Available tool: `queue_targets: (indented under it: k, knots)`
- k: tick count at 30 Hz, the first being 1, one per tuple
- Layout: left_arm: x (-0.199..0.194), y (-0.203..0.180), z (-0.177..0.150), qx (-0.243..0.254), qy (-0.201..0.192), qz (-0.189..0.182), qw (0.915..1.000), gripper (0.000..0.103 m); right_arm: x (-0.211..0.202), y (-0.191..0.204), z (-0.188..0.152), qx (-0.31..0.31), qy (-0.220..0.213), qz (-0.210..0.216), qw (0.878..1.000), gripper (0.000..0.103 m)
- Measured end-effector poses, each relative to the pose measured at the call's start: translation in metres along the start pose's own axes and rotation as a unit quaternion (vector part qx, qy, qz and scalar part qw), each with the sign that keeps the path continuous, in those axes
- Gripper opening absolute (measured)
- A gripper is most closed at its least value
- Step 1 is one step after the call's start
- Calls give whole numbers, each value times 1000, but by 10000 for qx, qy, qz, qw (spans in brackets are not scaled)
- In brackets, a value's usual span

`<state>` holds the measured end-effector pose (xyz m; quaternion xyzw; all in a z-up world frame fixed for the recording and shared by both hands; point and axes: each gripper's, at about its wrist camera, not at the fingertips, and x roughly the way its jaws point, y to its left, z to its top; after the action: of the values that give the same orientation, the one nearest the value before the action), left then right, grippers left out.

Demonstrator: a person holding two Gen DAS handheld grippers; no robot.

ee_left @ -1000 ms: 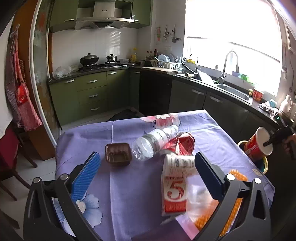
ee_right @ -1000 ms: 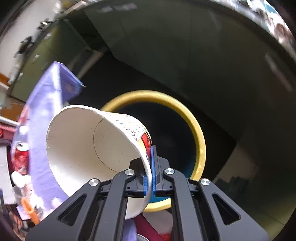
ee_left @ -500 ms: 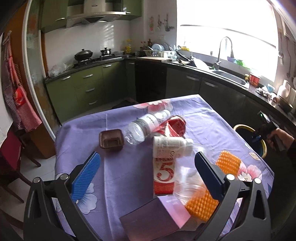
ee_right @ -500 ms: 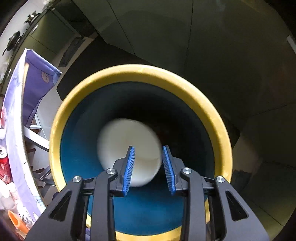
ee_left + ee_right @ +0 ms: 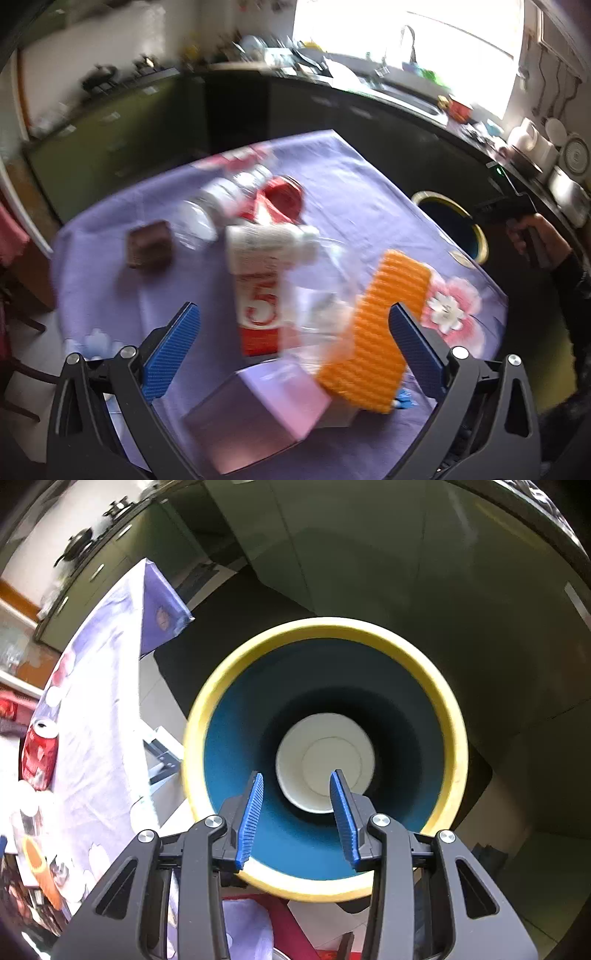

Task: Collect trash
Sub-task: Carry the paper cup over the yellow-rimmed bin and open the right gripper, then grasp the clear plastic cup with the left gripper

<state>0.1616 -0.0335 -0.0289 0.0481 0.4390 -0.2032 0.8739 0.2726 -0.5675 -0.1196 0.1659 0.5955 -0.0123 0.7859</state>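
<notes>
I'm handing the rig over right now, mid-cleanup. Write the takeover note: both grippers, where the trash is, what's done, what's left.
Right gripper: over the bin, jaws have just been opening, nothing between them.
Left gripper: open, empty, above the table.
Done: the paper cup lies at the bottom of the bin.
Left on the table: carton, clear bottle, red can, brown tray, orange ribbed piece, purple box.
</notes>
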Motion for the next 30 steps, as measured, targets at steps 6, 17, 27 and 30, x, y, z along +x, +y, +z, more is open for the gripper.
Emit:
queue_targets:
  k: [6, 17, 27, 30]
  knots:
    - [34, -17, 19, 336, 678, -84, 9971, 96, 1, 34, -18, -251, -57, 147, 9996, 39]
    - [77, -19, 28, 403, 1633, -94, 9857, 72, -18, 57, -56, -460, -188, 492, 9976, 43]
    - [87, -15, 27, 422, 1768, -78, 9833, 60, -19, 59, -77, -477, -201, 630, 9967, 44]
    - [81, -14, 29, 396, 1693, -68, 9847, 59, -20, 57, -81, -461, -237, 667, 9964, 44]
